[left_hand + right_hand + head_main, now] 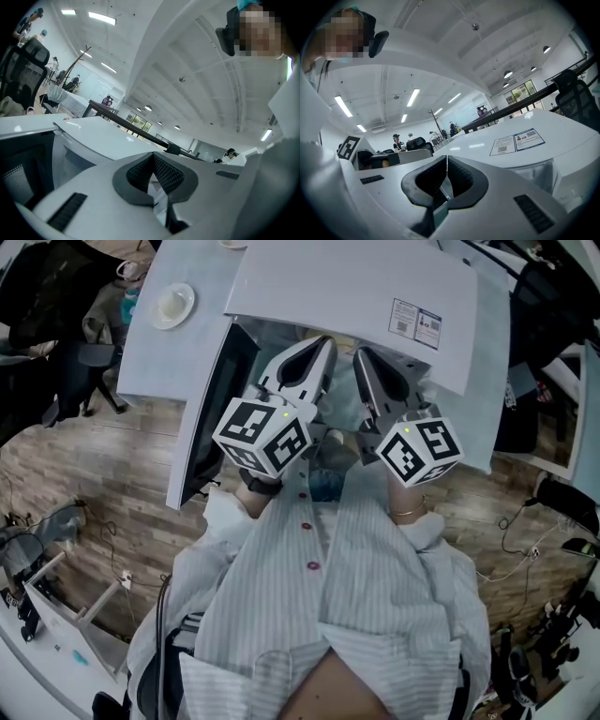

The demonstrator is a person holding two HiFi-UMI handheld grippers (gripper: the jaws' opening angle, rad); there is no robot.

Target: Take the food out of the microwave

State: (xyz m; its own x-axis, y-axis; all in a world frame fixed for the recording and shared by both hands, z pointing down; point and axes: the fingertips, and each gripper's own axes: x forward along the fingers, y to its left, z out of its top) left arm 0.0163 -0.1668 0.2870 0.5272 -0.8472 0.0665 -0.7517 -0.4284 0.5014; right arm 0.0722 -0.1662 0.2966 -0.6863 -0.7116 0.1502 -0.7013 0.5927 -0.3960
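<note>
The white microwave (pixel 356 296) stands on a white table, seen from above in the head view. Its dark door (pixel 211 418) hangs open to the left. No food shows in any view; the microwave's top hides the cavity. My left gripper (pixel 324 343) and right gripper (pixel 362 354) sit side by side at the front opening and point into it. Both are shut with nothing between the pads. In the left gripper view, my left gripper (pixel 153 161) has the microwave's top (pixel 101 136) beyond it. The right gripper view shows my right gripper (pixel 447 174) beside the labelled top (pixel 516 140).
A small white plate (pixel 172 306) lies on the table (pixel 150 352) left of the microwave. Office chairs (pixel 56 306) stand at the far left on the wooden floor. A low white rack (pixel 56 615) is at the lower left, and cables (pixel 525 549) trail at the right.
</note>
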